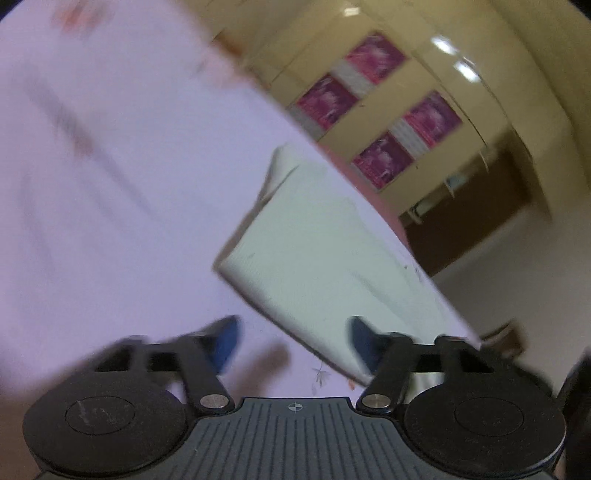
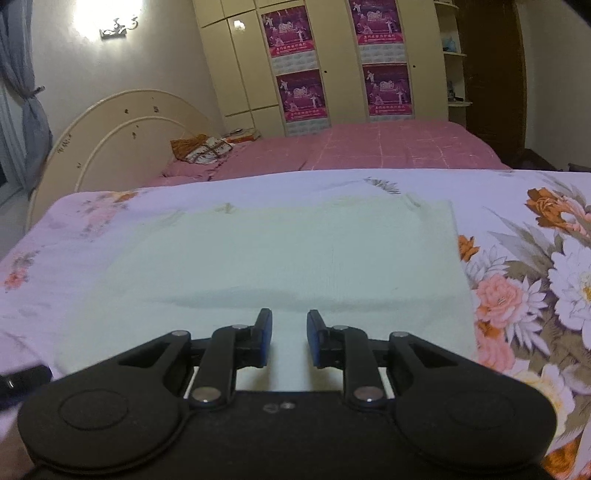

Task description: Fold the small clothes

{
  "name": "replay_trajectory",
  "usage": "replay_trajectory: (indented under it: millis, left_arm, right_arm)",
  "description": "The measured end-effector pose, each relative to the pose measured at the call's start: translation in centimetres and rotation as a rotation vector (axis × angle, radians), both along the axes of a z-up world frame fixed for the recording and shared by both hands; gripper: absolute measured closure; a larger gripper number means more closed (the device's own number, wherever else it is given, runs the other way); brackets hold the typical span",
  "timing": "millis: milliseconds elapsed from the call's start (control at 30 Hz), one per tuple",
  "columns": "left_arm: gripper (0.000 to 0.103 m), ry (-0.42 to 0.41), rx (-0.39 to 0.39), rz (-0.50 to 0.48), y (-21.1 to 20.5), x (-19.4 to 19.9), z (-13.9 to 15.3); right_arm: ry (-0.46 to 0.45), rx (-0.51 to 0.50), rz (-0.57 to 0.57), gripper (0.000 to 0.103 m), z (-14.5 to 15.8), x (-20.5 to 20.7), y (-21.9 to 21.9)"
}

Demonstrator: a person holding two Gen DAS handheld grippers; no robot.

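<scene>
My left claw point(image 1: 293, 341) gapes empty beside the pale green folded cloth point(image 1: 314, 258); my right claw point(image 2: 290, 339) hovers over it, slightly parted, empty.

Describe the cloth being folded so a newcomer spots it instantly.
Find the floral sheet covering the near surface, in front of the pink bed. On it lies the pale green cloth, a plain rectangle. It is the only unpatterned fabric among the printed flowers.

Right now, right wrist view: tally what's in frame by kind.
Pale green cloth: 1
Floral sheet: 1
Pink bedspread: 1
Magenta posters: 4
Cushion at the headboard: 1
Gripper: 1
Total: 9
</scene>
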State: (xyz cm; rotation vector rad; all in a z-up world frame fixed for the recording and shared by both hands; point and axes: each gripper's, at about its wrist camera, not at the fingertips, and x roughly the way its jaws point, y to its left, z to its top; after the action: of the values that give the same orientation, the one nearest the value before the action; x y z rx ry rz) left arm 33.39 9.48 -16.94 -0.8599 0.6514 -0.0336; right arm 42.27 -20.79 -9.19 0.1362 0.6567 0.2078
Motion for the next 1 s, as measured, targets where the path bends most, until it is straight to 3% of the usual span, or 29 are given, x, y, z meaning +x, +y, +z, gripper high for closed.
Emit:
replay_trajectory:
  millis: [67,200,267,300,333,400,467,533,600,667,700,867,1000]
  left_arm:
    - [0.046,-0.031,-0.106,0.040,0.3,1.6,-1.2]
    - [0.048,-0.070,-0.144,0.117,-0.2,5.1,-2.3]
    - [0.068,-0.073,-0.136,0.130,-0.7,6.9,-3.1]
    - [0.093,-0.046,-0.144,0.133,-0.8,8.0,-3.6]
    - [0.095,-0.012,-0.182,0.140,-0.6,9.4,-4.2]
    - [0.096,-0.022,-0.208,0.120,-0.4,10.8,-4.1]
    - [0.097,-0.129,-0.193,0.073,-0.5,11.2,-1.8]
    - [0.096,-0.208,-0.117,0.032,-1.2,11.0,0.0]
    - [0.096,-0.178,-0.094,0.033,-1.5,11.5,-0.8]
    - [0.096,-0.043,-0.106,0.061,-1.2,12.6,-3.3]
    - [0.096,-0.037,-0.157,0.073,-0.8,12.8,-4.4]
    - [0.096,-0.037,-0.155,0.055,-0.9,14.2,-4.2]
    - [0.096,-0.022,-0.168,0.051,-0.5,14.1,-4.2]
  right_arm:
    - [-0.013,0.019,0.015,0.084,0.3,0.2,0.6]
    - [-0.055,0.016,0.051,0.092,0.6,0.7,2.2]
    - [-0.056,0.012,0.052,0.094,0.4,1.6,2.8]
    - [-0.051,0.014,0.051,0.094,0.2,2.1,2.9]
    - [-0.044,0.021,0.051,0.095,-0.1,2.6,3.0]
    - [-0.026,0.024,0.046,0.096,-0.7,3.7,3.2]
    - [-0.019,0.024,0.038,0.096,-0.9,4.1,3.5]
    - [-0.039,0.031,0.036,0.096,-0.6,4.1,3.6]
    - [-0.062,0.022,0.029,0.096,-0.5,4.1,3.7]
    - [-0.020,-0.020,0.001,0.097,-1.9,5.0,3.9]
    - [0.045,-0.044,-0.009,0.098,-3.3,5.9,4.0]
    - [0.018,-0.051,-0.008,0.101,-3.0,5.7,4.1]
    - [-0.033,-0.013,0.015,0.096,-2.8,4.9,4.1]
